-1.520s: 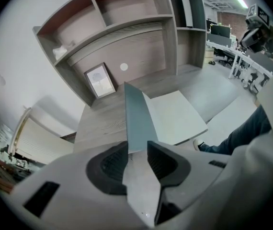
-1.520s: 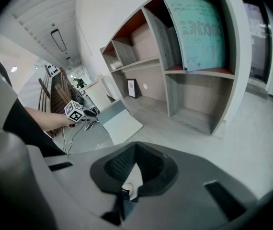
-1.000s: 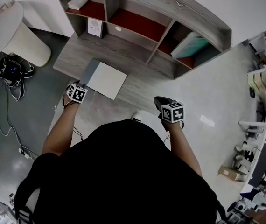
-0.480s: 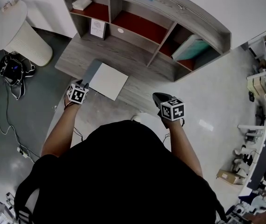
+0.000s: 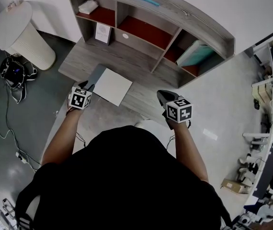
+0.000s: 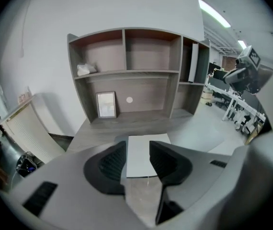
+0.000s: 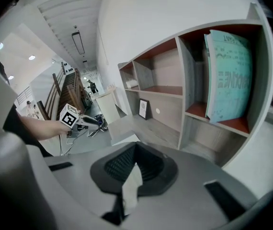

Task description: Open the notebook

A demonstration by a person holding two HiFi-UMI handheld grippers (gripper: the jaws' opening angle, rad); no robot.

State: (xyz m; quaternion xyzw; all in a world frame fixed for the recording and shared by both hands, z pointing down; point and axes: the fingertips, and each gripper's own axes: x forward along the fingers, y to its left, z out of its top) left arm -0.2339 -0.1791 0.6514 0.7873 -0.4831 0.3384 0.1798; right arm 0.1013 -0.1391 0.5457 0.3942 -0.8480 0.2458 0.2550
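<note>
Just beyond left hand-held gripper [image 6: 137,163] — notebook [image 5: 111,86]

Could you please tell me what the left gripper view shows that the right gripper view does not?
Only the left gripper view shows the left gripper's jaws apart, with the notebook seen between them. Only the right gripper view shows the teal cover of the book and the right gripper. Both show the shelf unit and picture frame.

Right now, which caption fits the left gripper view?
Open left gripper facing the white notebook on the grey desk, shelves behind.
</note>
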